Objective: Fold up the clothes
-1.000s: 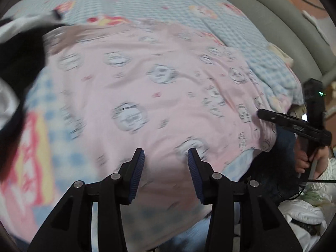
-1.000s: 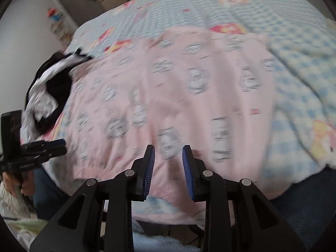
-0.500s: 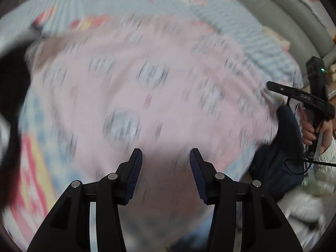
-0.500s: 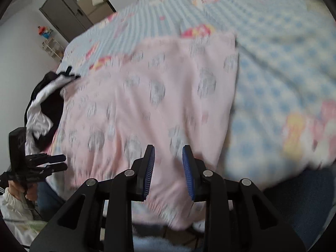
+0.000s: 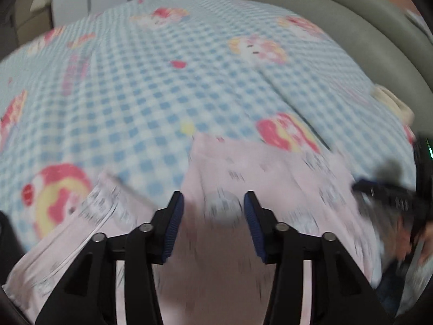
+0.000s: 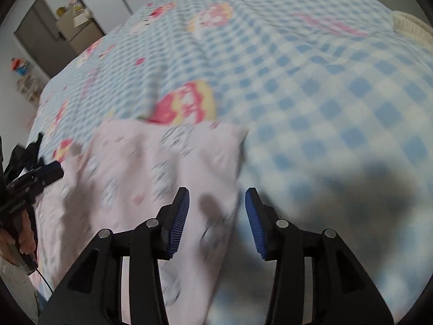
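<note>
1. The pink garment (image 5: 259,178) is lying on the blue-checked bedcover (image 5: 162,81), filling the 6 o'clock half of the left wrist view; its far edge is running across the middle of the picture.
2. The left gripper (image 5: 213,216) is hovering over the pink cloth, its blue-padded fingers (image 5: 174,224) standing apart with nothing between them (released).
3. In the right wrist view the same garment (image 6: 151,168) is occupying the 7 to 8 o'clock region, its far corner pointing toward 1 o'clock, with bare bedcover (image 6: 324,81) spreading from 12 to 5 o'clock.
4. The right gripper (image 6: 217,216) is hanging over the garment's right-hand edge, its jaws spread wide and gripping nothing; the left pad (image 6: 178,216) is over pink cloth, the right pad over checked cover.
5. Shadows are falling on cloth and cover near 5 o'clock.
6. At 9 o'clock a hand (image 6: 16,235) is holding the other gripper's handle, beside dark clothing (image 6: 27,149) (heavily blurred).
7. A grey padded bed edge (image 5: 351,27) is curving from 12 to 3 o'clock in the left wrist view.
</note>
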Action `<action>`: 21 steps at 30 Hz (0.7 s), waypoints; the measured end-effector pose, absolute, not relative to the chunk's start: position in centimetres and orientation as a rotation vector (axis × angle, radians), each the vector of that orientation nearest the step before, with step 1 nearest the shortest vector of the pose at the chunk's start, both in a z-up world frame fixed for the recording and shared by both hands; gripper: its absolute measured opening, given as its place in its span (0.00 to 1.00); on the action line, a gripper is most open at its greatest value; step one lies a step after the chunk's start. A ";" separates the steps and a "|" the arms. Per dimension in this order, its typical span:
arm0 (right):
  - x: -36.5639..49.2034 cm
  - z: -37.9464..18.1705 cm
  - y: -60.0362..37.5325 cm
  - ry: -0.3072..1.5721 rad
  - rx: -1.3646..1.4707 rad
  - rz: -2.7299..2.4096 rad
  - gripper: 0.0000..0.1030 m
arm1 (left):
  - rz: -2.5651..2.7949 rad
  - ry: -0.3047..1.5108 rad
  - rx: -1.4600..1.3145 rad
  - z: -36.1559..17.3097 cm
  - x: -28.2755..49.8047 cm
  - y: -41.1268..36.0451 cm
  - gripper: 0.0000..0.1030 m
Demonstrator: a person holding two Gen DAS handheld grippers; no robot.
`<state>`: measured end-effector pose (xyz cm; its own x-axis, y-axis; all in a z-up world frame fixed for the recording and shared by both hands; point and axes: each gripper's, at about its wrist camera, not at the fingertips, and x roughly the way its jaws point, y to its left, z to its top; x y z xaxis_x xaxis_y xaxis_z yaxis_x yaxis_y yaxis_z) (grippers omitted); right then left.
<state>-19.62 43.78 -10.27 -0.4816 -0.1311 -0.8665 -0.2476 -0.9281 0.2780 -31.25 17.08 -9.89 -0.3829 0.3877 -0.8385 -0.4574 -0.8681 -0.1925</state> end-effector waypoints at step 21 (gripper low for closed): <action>-22.4 -9.1 47.6 0.598 -1.480 2.581 0.18 | 2.350 0.040 -1.301 -8.5 -34.1 18.8 0.31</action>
